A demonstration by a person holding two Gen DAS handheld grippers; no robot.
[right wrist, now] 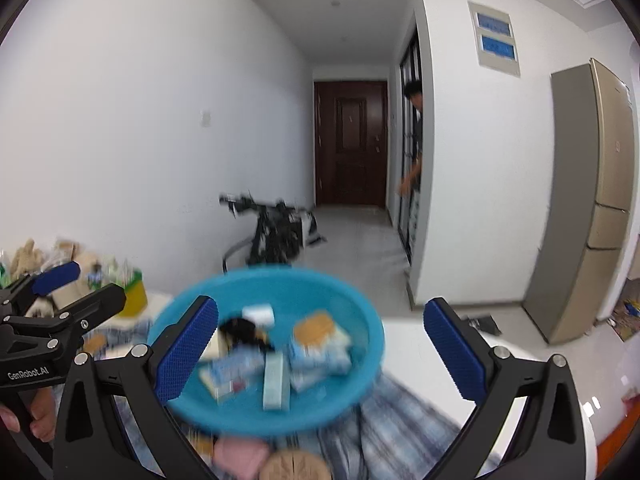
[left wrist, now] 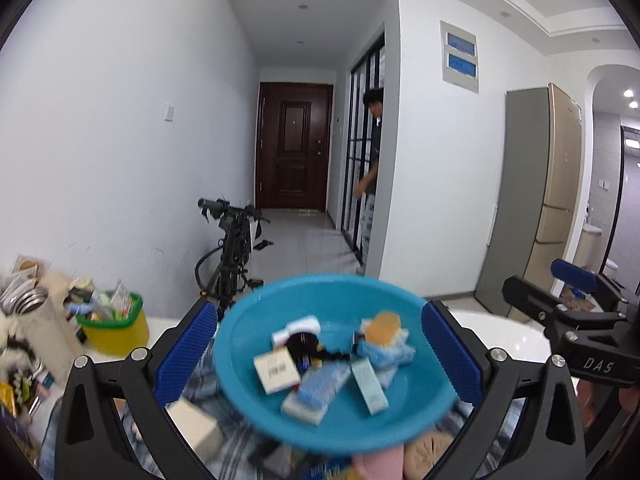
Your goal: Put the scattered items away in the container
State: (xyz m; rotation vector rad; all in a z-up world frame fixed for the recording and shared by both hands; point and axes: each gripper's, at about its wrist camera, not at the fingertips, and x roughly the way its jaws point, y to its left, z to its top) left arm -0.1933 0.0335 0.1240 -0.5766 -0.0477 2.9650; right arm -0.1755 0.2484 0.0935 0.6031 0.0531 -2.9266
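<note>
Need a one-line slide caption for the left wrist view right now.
Open left gripper frames a round blue plastic basin holding small boxes and packets on the checked cloth, right gripper alongside.

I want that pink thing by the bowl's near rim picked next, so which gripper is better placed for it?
Probably left. The pink item lies between the open left gripper's fingers, just below the bowl. In the right gripper's view it sits off toward its left finger.

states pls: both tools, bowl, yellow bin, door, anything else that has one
left tool: open, holding nothing
right tool: open, holding nothing
blue bowl: upright, partly filled with small boxes and packets
pink item: outside the bowl, by its near rim
round biscuit: outside the bowl, beside the pink item
yellow bin: upright, stuffed full
front door: shut
</note>
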